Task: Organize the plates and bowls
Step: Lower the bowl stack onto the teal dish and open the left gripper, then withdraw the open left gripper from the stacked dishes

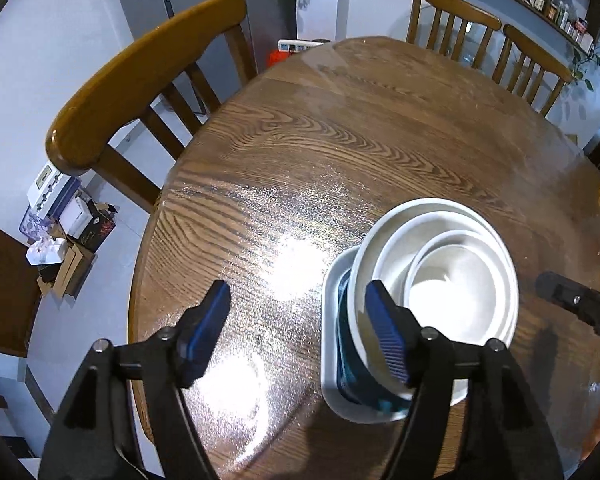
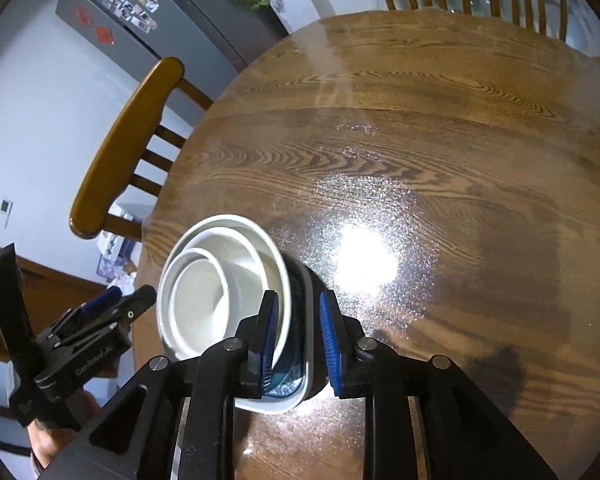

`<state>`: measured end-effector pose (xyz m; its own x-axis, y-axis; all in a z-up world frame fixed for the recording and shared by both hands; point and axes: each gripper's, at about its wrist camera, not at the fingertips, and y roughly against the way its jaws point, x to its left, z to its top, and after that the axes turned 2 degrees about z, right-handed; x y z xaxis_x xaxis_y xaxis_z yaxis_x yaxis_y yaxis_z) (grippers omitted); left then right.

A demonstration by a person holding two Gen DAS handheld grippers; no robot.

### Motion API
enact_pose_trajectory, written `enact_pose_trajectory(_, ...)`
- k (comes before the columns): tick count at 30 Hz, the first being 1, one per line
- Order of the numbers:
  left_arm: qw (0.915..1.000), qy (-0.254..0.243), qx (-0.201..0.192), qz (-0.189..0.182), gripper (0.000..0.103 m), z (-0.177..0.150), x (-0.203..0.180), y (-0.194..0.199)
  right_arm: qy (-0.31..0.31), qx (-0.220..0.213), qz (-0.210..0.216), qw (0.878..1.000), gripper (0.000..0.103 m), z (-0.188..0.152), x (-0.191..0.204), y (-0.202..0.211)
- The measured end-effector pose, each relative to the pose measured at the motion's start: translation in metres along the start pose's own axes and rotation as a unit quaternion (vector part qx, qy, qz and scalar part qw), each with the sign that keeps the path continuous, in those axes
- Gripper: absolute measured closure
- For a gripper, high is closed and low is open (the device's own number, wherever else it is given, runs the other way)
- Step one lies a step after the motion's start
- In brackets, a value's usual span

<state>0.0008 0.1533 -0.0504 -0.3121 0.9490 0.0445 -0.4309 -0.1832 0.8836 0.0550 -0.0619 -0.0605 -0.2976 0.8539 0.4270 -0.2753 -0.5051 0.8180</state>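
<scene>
Fingers, right gripper (image 2: 300, 344): blue ribbed pads parted moderately, straddling the near right edge of the stack; the left pad (image 2: 270, 340) sits over the big bowl's rim, the right pad outside the tray wall. Whether either pad touches cannot be told; nothing looks clamped.
Fingers, left gripper (image 1: 296, 332): spread wide and empty; the right pad (image 1: 386, 338) overlaps the stack's left edge, the other hangs over bare wood.
Writing: "GenRobot.AI" in white on the left gripper's black body, read from the right wrist view.
Stack, base: white rounded-rectangular tray (image 1: 330, 344) on the table, near the person's edge.
Stack, second layer: plate with blue pattern (image 2: 290, 380) lying in the tray, mostly covered.
Stack, top: three white bowls (image 1: 452, 280) nested by size, largest outermost, leaning off-centre toward one side of the tray. Judged purpose: nesting saves space and lets the set move as one.
Task progress: judged nearly complete; all visible dishes gathered in one pile.
Table (image 2: 420, 140): round, dark wood grain under a glossy clear cover, lamp glare beside the stack.
Chairs (image 1: 140, 80): wooden, slatted backs, around the rim.
Refrigerator (image 2: 140, 20): grey, with photos and red decals; text illegible.
</scene>
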Motion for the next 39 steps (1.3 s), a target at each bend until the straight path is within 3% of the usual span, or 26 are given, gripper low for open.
enact_pose_trajectory(3,1.0,0.002,-0.008,-0.004,0.022,-0.006,0.001,0.01,0.032,-0.003,-0.002,0.999,0.077,-0.008,0.009,0.009)
enact_pose_trajectory(7,0.9999,-0.001,-0.013,-0.011,0.017,-0.016,-0.003,0.02,0.077,-0.015,-0.021,0.997,0.054,-0.021,0.021,0.02)
enact_pose_trajectory(13,0.9996,-0.004,-0.021,-0.017,0.006,-0.033,-0.009,0.036,0.129,-0.027,-0.037,0.991,0.051,-0.043,0.032,0.034)
enact_pose_trajectory(17,0.9992,-0.004,-0.037,-0.016,0.001,-0.043,-0.011,0.05,0.153,-0.035,-0.043,0.987,0.039,-0.055,0.036,0.042)
enact_pose_trajectory(39,0.9986,-0.007,-0.048,0.021,0.001,-0.101,-0.02,0.067,0.217,-0.037,-0.039,0.975,0.039,-0.101,0.049,0.052)
